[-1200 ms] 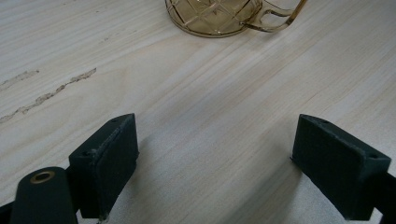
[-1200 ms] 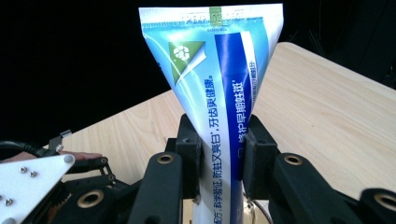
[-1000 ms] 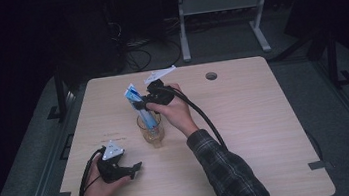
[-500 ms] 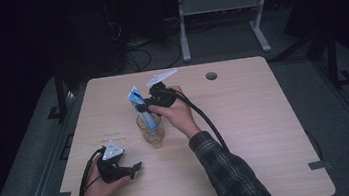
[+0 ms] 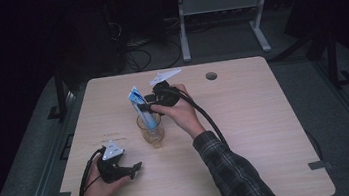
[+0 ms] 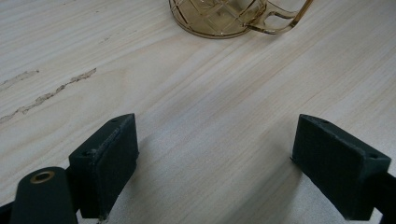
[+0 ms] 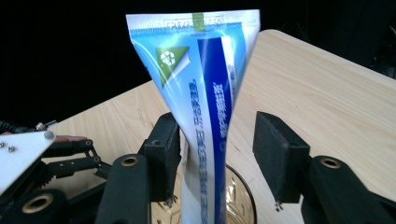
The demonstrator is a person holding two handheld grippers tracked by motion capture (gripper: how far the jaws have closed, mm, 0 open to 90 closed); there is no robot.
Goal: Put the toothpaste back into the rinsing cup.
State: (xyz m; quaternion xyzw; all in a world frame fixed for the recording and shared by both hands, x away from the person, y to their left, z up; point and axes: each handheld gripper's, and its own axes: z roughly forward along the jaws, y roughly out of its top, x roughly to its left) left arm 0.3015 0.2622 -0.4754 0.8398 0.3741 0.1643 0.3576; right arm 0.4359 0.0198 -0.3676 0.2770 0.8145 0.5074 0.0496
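A blue and white toothpaste tube [image 5: 138, 101] [image 7: 205, 93] stands upright, crimped end up, in an amber glass mug [image 5: 150, 131] [image 7: 240, 200] near the middle of the wooden table [image 5: 267, 132]. My right gripper [image 5: 147, 108] [image 7: 217, 149] reaches in from the right with the tube between its jaws. The jaws have just been opening. The left pad [image 7: 163, 154] is at the tube's edge and the right pad [image 7: 275, 154] stands clear of it. My left gripper [image 5: 132, 169] [image 6: 215, 158] rests open on the table at the front left, facing the mug [image 6: 219, 16], with nothing between its jaws.
A round cable hole [image 5: 211, 76] sits near the table's far edge. Scuff marks [image 6: 51, 93] run across the wood left of the mug. Behind the table stand a metal frame [image 5: 222, 11] and floor cables [image 5: 132, 58]. The left gripper [image 7: 56, 154] shows beyond the right jaws.
The right gripper's jaws look a little wider apart around the tube than before. Both hands, the tube and the mug have kept their places.
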